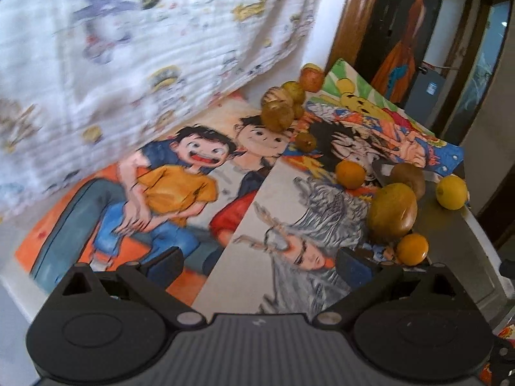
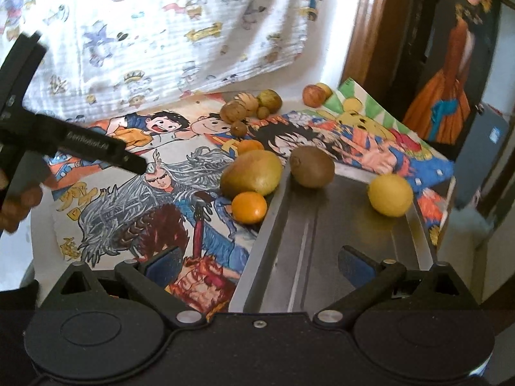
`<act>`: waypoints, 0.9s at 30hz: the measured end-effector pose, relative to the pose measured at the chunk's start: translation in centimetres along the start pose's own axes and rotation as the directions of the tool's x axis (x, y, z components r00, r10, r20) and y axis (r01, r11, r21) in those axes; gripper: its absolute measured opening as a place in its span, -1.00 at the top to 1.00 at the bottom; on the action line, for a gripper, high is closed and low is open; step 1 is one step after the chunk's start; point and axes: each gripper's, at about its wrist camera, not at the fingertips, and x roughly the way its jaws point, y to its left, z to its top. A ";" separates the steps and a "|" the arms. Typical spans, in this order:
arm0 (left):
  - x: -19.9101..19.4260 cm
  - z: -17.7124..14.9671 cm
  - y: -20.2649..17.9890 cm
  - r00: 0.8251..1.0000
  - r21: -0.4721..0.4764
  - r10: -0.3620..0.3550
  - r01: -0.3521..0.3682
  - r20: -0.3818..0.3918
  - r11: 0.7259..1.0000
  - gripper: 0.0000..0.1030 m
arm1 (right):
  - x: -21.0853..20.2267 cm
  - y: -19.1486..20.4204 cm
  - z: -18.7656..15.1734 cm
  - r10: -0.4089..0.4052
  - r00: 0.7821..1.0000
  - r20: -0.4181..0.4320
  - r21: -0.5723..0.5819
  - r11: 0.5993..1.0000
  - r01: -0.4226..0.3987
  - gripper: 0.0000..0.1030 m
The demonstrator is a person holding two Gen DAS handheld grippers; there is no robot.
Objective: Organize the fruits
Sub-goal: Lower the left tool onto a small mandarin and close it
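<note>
In the right wrist view a metal tray [image 2: 322,241] lies at the right of the table with a kiwi [image 2: 311,166] at its far left corner and a lemon [image 2: 390,195] inside. Just left of the tray sit a mango [image 2: 251,172] and two oranges [image 2: 248,207] [image 2: 250,146]. My right gripper [image 2: 259,265] is open and empty over the tray's near left edge. My left gripper [image 1: 257,265] hovers open and empty above the drawings, with the mango [image 1: 392,212], an orange [image 1: 412,248] and the lemon [image 1: 451,192] ahead to its right.
At the table's back lie walnuts [image 2: 232,111], small brown and green fruits [image 2: 269,99] and apples [image 2: 313,94]. Cartoon drawings [image 2: 154,189] cover the table. A printed white cloth [image 2: 161,32] hangs behind. A wooden door frame [image 2: 370,32] stands at the right. A hand [image 2: 19,202] holds the left gripper's handle.
</note>
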 end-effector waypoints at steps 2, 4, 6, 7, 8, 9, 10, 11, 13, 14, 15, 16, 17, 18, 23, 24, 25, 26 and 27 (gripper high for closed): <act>0.7 0.9 -0.3 1.000 0.016 -0.017 0.017 -0.001 1.000 -0.99 | 0.5 0.0 0.5 0.009 1.000 0.005 -0.039 0.999 -0.009 -0.99; 1.3 1.9 -0.6 0.999 0.031 -0.034 0.034 0.006 0.999 -0.99 | 1.1 0.0 1.0 0.023 1.000 0.007 -0.074 0.997 -0.022 -0.99; 2.0 2.8 -1.0 0.999 0.042 -0.050 0.049 0.016 0.998 -0.99 | 1.7 0.0 1.4 0.034 0.999 0.012 -0.101 0.994 -0.033 -0.99; 2.4 3.3 -1.3 0.998 0.049 -0.058 0.057 0.021 0.997 -0.99 | 2.0 0.0 1.6 0.037 0.999 0.015 -0.114 0.993 -0.035 -0.99; 2.8 3.8 -1.6 0.998 0.056 -0.062 0.061 0.024 0.997 -0.99 | 2.4 -0.1 1.8 0.039 0.999 0.016 -0.125 0.991 -0.037 -0.98; 3.3 4.2 -2.0 0.998 0.066 -0.063 0.061 0.026 0.996 -0.99 | 2.9 0.0 2.0 0.038 0.999 0.014 -0.136 0.990 -0.036 -0.98; 3.9 4.7 -2.3 0.998 0.078 -0.064 0.062 0.028 0.995 -0.99 | 3.2 0.0 2.0 0.036 0.999 0.012 -0.147 0.989 -0.033 -0.95; 4.3 5.0 -2.7 0.997 0.092 -0.069 0.066 0.029 0.994 -0.99 | 3.6 0.1 2.1 0.032 0.999 0.010 -0.161 0.987 -0.030 -0.92; 5.4 5.6 -3.5 0.996 0.118 -0.079 0.075 0.027 0.990 -0.99 | 4.4 0.3 2.2 0.028 1.000 0.003 -0.188 0.982 -0.027 -0.87; 5.9 5.8 -3.8 0.996 0.130 -0.081 0.078 0.023 0.988 -0.99 | 4.8 0.3 2.2 0.031 1.000 0.000 -0.196 0.980 -0.031 -0.84; 6.4 6.0 -4.2 0.996 0.141 -0.085 0.081 0.020 0.987 -0.99 | 5.1 0.3 2.2 0.035 0.999 -0.004 -0.202 0.979 -0.035 -0.82; 6.8 6.1 -4.4 0.996 0.150 -0.089 0.085 0.016 0.985 -0.99 | 5.4 0.3 2.3 0.037 0.999 -0.005 -0.208 0.977 -0.038 -0.78; 7.3 6.2 -4.7 0.996 0.157 -0.094 0.091 0.012 0.983 -0.99 | 5.6 0.4 2.2 0.039 0.999 -0.005 -0.215 0.976 -0.039 -0.73; 7.7 6.3 -4.8 0.995 0.160 -0.099 0.097 0.008 0.982 -0.99 | 5.8 0.4 2.2 0.041 0.999 -0.004 -0.221 0.974 -0.041 -0.71; 9.2 6.6 -4.8 0.992 0.128 -0.128 0.128 -0.010 0.983 -0.98 | 6.9 0.5 2.1 0.057 0.998 -0.005 -0.242 0.969 -0.056 -0.43; 9.5 6.7 -4.8 0.991 0.122 -0.135 0.136 -0.012 0.983 -0.98 | 7.1 0.5 2.0 0.061 0.998 -0.007 -0.245 0.968 -0.061 -0.41; 9.7 6.8 -4.9 0.990 0.120 -0.142 0.143 -0.012 0.982 -0.97 | 7.3 0.6 2.0 0.065 0.998 -0.009 -0.248 0.967 -0.066 -0.35; 9.9 6.8 -5.0 0.989 0.121 -0.148 0.148 -0.012 0.982 -0.95 | 7.4 0.6 2.0 0.071 0.997 -0.009 -0.253 0.965 -0.071 -0.29; 10.0 6.9 -5.2 0.988 0.123 -0.154 0.154 -0.012 0.980 -0.94 | 7.5 0.7 2.0 0.075 0.997 -0.009 -0.258 0.963 -0.075 -0.26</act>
